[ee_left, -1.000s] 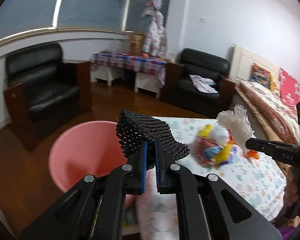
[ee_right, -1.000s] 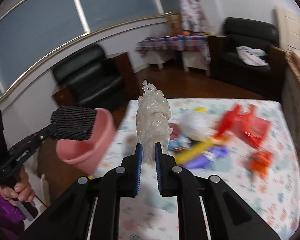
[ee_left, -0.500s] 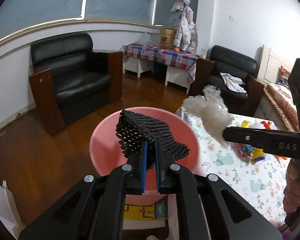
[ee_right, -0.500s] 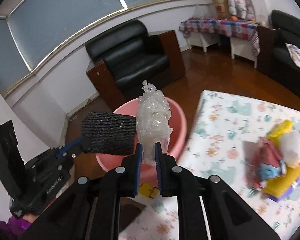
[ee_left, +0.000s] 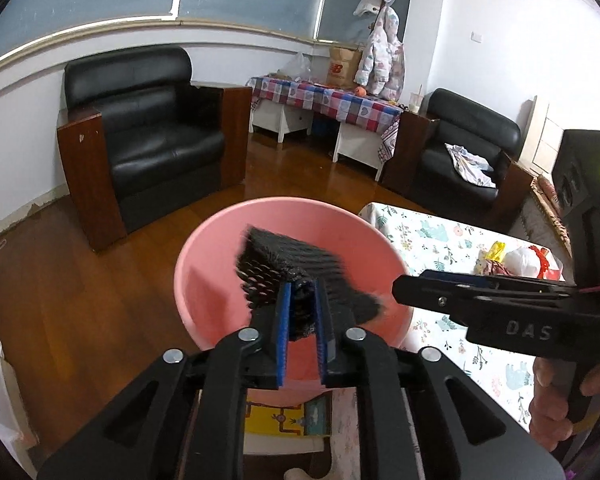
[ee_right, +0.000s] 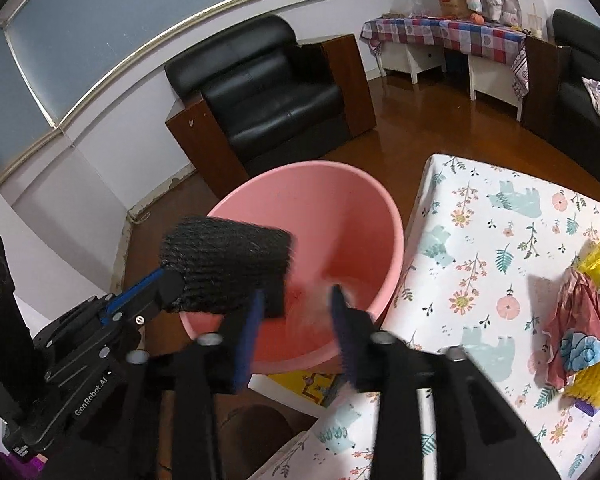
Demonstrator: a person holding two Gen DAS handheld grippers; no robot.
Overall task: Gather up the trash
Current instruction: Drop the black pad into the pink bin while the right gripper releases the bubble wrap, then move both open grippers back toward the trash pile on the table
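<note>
A pink basin (ee_left: 220, 272) stands on the floor beside the table. My left gripper (ee_left: 302, 332) hangs over it and its jaws are opening. The black foam net (ee_left: 284, 264) is still between the blue pads but looks blurred and loose. My right gripper (ee_right: 296, 332) is over the same basin (ee_right: 340, 208), jaws opening wide. A whitish blur of plastic wrap (ee_right: 314, 294) drops between them toward the basin floor. The black net (ee_right: 228, 264) shows to its left. More trash (ee_right: 580, 332) lies on the floral tablecloth (ee_right: 500, 240).
A black armchair (ee_left: 152, 152) stands behind the basin, and another (ee_left: 460, 160) farther right. A checked side table (ee_left: 328, 100) is against the far wall. Wooden floor surrounds the basin. A hand (ee_left: 556, 400) grips the right tool's handle.
Both grippers swung from the table to above the pink basin. Both pairs of jaws have parted. The white wrap has left the right gripper, and the black net has loosened in the left.
</note>
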